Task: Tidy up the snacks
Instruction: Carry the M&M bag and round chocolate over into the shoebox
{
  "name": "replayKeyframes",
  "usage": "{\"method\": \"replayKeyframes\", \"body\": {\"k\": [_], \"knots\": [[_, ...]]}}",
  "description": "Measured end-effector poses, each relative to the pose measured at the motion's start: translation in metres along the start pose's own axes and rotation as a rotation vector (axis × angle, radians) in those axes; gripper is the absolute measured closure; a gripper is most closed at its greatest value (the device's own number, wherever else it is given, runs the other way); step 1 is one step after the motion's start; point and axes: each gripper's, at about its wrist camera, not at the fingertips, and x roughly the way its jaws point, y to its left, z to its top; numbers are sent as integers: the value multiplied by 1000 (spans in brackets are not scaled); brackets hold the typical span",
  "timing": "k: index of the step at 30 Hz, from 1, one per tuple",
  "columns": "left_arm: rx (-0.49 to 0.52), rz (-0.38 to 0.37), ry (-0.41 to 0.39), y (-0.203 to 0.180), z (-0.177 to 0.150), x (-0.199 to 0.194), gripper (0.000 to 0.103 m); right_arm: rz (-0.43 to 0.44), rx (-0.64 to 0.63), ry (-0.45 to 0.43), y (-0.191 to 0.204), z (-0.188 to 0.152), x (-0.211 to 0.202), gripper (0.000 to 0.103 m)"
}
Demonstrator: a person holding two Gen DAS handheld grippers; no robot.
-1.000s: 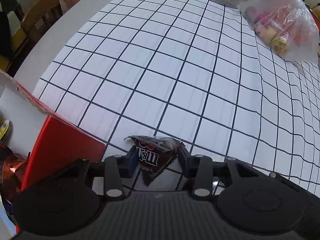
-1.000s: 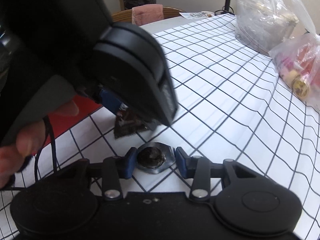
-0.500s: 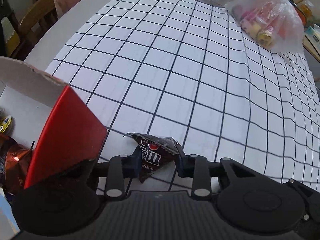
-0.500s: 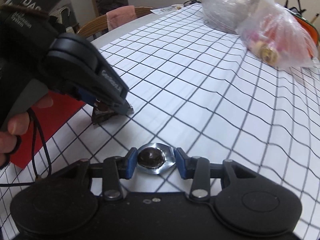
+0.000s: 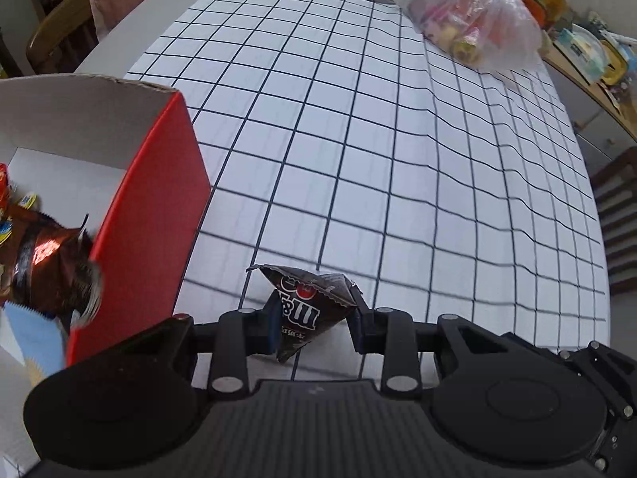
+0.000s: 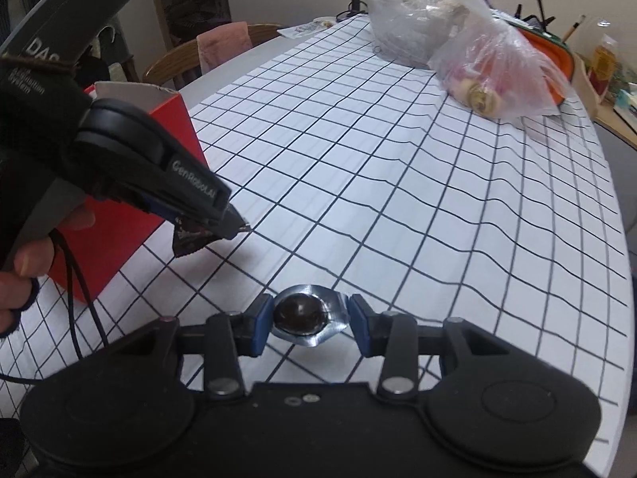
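My left gripper [image 5: 314, 324] is shut on a dark brown M&M's packet [image 5: 308, 306] and holds it above the checked tablecloth, just right of a red box [image 5: 155, 215]. The box holds a shiny brown wrapper [image 5: 51, 267] and other snacks. In the right wrist view the left gripper [image 6: 235, 229] holds the same packet [image 6: 191, 239] beside the red box [image 6: 119, 235]. My right gripper [image 6: 310, 324] is shut on a round silver foil-wrapped chocolate [image 6: 304, 316], held above the cloth.
A clear plastic bag of snacks [image 5: 473, 24] [image 6: 501, 67] lies at the far side of the table, with a second bag [image 6: 410, 20] behind it. A wooden chair with a pink cloth [image 6: 223, 46] stands at the far left. The table's right edge [image 6: 625, 239] is near.
Both grippers have risen with their snacks. The left gripper has lifted and shifted so that more of the red box's inside shows; the packet stays gripped.
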Motion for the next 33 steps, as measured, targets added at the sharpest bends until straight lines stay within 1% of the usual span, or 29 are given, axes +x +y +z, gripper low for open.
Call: {"method": "replayKeyframes", "body": {"k": [7, 14, 20, 25, 29, 33], "knots": [[63, -67, -12, 11, -30, -47, 71, -21, 47, -37, 21, -9, -41, 63], [98, -113, -3, 40, -55, -90, 71, -9, 75, -93, 56, -11, -81, 63], [125, -157, -28, 69, -69, -128, 71, -13, 72, -124, 91, -6, -103, 63], [130, -163, -51, 98, -74, -150, 71, 0, 55, -143, 121, 2, -108, 63], [140, -132, -89, 121, -75, -163, 71, 11, 33, -150, 145, 12, -104, 63], [118, -103, -121, 152, -69, -171, 71, 18, 11, -152, 166, 22, -95, 63]]}}
